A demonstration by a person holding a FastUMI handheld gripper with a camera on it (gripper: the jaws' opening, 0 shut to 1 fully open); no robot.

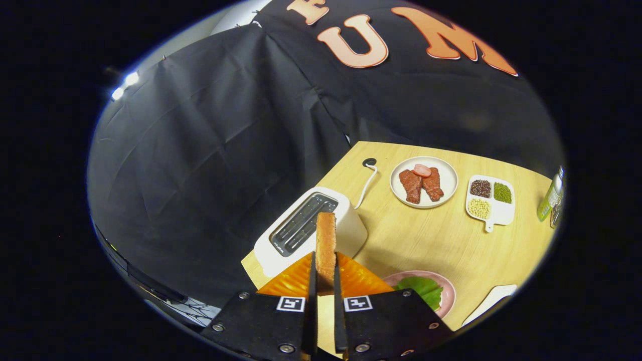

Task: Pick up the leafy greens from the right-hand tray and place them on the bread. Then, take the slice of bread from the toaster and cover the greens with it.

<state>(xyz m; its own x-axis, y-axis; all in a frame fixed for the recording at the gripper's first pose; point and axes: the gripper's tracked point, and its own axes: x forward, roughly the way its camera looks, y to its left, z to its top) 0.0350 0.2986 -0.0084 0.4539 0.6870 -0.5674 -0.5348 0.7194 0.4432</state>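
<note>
Golden-brown toasted bread slice (326,245) stands on edge between the gripper (325,281) fingers, which press on its two flat faces, jaws nearly closed. Its long axis runs straight ahead along the fingers, the far end rising over the white two-slot toaster (301,230). Below it, the pale wooden table (431,235) carries a pink plate (448,293) with a green leafy piece (424,290), just beside the fingers. Beyond sit a white round plate of brown meat (424,181) and a white divided dish of beans (490,198).

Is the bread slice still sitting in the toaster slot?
No: the tongs are shut on the bread slice, held upright above the table, and the toaster slots show empty.
</note>
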